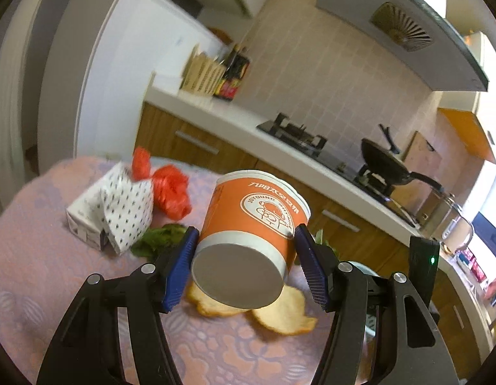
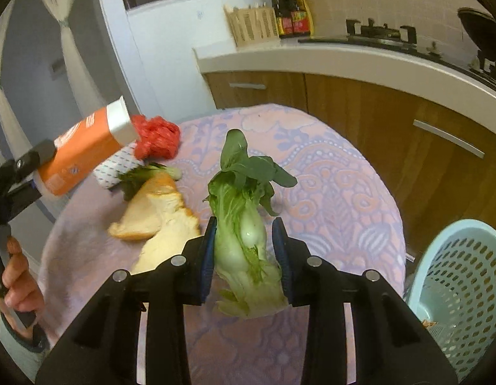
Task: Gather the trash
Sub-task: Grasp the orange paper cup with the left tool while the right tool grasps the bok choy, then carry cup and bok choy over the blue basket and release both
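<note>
1. An orange and white paper cup [image 1: 252,240] is clamped between the blue pads of the left gripper [image 1: 244,269]; it is held tilted, base toward the camera, clear above the table.
2. In the right wrist view the same cup [image 2: 84,157] is seen at far left, raised off the table, with a hand [image 2: 20,276] on the handle below it.
3. A green and white bok choy [image 2: 248,224] is clamped by its pale stalk between the pads of the right gripper [image 2: 246,256], leaves pointing away; whether its leaves touch the cloth cannot be told.
4. The round table is covered by a pink and lilac patterned cloth [image 2: 328,176].
5. Two torn pieces of pale bread [image 2: 158,221] are seen lying on the cloth, left of the bok choy.
6. A smaller green leafy vegetable [image 2: 145,175] is seen just beyond the bread.
7. A crumpled white dotted paper carton [image 1: 116,208] lies at the far left of the table, with a bunched red plastic bag [image 1: 171,192] touching its right side.
8. A pale blue perforated plastic basket [image 2: 456,288] stands at the near right, beside the table and lower than its top.
9. A white kitchen counter [image 2: 312,57] with wooden cabinets runs behind the table.
</note>
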Demonstrator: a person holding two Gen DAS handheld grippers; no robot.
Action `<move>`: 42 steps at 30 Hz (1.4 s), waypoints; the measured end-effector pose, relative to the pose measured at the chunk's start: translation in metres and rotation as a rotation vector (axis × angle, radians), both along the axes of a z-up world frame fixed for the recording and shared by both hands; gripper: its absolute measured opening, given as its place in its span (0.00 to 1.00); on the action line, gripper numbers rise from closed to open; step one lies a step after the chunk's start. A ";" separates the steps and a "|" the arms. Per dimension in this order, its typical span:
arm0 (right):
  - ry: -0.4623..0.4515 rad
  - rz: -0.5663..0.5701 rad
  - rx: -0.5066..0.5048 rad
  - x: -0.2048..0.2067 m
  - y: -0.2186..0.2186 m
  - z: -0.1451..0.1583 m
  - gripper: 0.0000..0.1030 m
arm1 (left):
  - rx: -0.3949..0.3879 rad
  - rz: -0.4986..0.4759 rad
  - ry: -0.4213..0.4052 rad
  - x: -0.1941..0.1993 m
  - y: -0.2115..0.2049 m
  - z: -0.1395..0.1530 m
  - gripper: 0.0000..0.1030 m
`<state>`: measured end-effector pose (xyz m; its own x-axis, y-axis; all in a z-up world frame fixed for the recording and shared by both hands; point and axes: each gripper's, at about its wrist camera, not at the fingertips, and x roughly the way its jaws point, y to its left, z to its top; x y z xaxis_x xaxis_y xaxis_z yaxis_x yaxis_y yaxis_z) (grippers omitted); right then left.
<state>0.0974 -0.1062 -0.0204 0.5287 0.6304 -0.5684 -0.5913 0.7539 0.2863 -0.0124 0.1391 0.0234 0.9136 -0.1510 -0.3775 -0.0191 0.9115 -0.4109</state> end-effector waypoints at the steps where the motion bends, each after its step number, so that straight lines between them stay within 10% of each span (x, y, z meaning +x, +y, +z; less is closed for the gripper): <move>1: -0.005 -0.001 0.011 -0.003 -0.005 0.002 0.30 | 0.011 -0.005 -0.008 -0.002 -0.004 0.005 0.58; 17: -0.089 -0.147 0.140 -0.031 -0.120 0.022 0.30 | 0.166 -0.196 -0.024 0.025 -0.121 0.043 0.58; 31: 0.058 -0.472 0.122 0.004 -0.250 -0.037 0.30 | 0.334 -0.424 0.246 0.131 -0.291 -0.009 0.58; 42: 0.264 -0.580 0.118 0.037 -0.286 -0.084 0.32 | 0.354 -0.484 0.454 0.182 -0.348 -0.065 0.59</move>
